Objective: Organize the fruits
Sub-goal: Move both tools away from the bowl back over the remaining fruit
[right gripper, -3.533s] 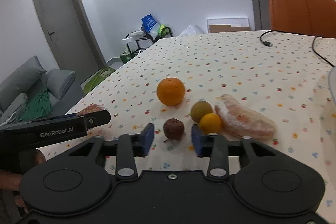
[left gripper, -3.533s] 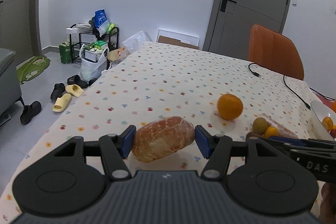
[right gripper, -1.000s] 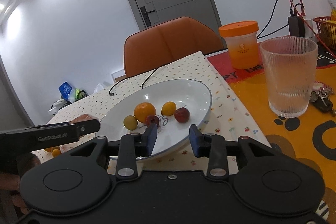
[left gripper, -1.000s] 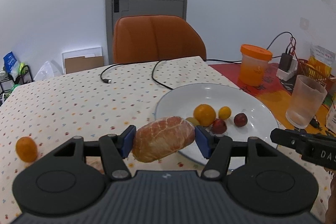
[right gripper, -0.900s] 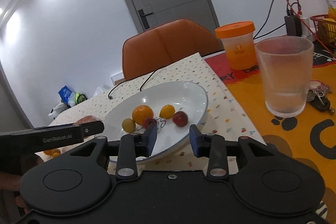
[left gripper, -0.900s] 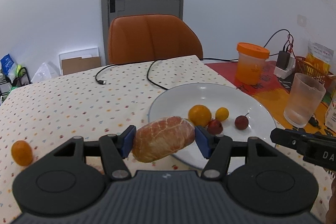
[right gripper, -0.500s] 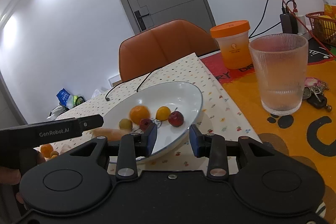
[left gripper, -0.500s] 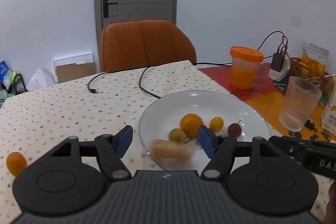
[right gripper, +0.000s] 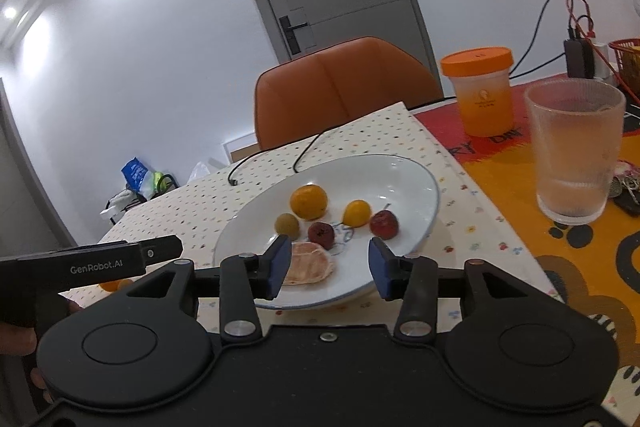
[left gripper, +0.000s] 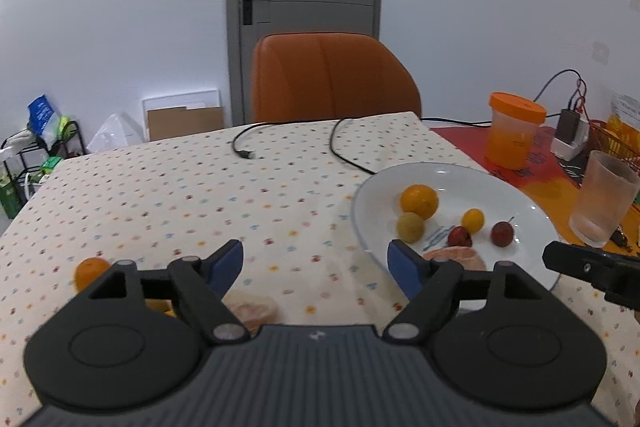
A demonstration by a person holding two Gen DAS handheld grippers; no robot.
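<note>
- While my left gripper [left gripper: 316,265] stands spread and empty over the dotted tablecloth [left gripper: 180,195], I judge the step in hand is fetching the next loose fruit.
- At far left lies a small orange [left gripper: 90,269]; a peeled pinkish piece [left gripper: 252,309] sits just below my left jaws, so I should come down squarely over it.
- Further right, the white plate [right gripper: 416,183] holds the other peeled piece [right gripper: 308,265] near its front edge.
- My right gripper [right gripper: 326,263] hovers spread, empty, above that rim.
</note>
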